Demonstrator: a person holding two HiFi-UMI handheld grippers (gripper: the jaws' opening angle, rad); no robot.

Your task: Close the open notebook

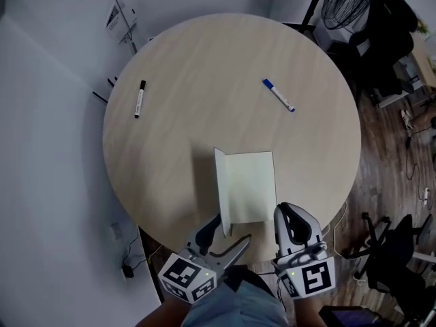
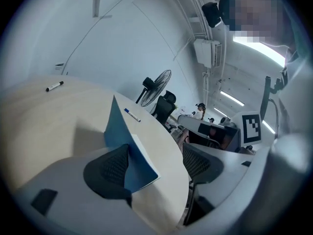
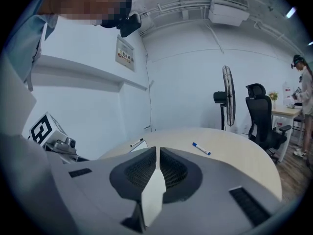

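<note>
The notebook (image 1: 248,186) lies at the table's (image 1: 204,67) 6 o'clock edge with its cover (image 1: 219,189) upright. The right tongs (image 1: 289,216) are clenched on its 3 o'clock edge. The left tongs (image 1: 228,236) are released around the cover and should sweep it gently toward 3 o'clock.

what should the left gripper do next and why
Probably sweep the left gripper rightward, tipping the raised cover down over the notebook: the cover stands upright between its open jaws, and the right gripper seems to pin the notebook's near right corner.

Round table (image 1: 204,60), notebook (image 1: 248,186), black marker (image 1: 139,99), blue marker (image 1: 278,95)
</note>
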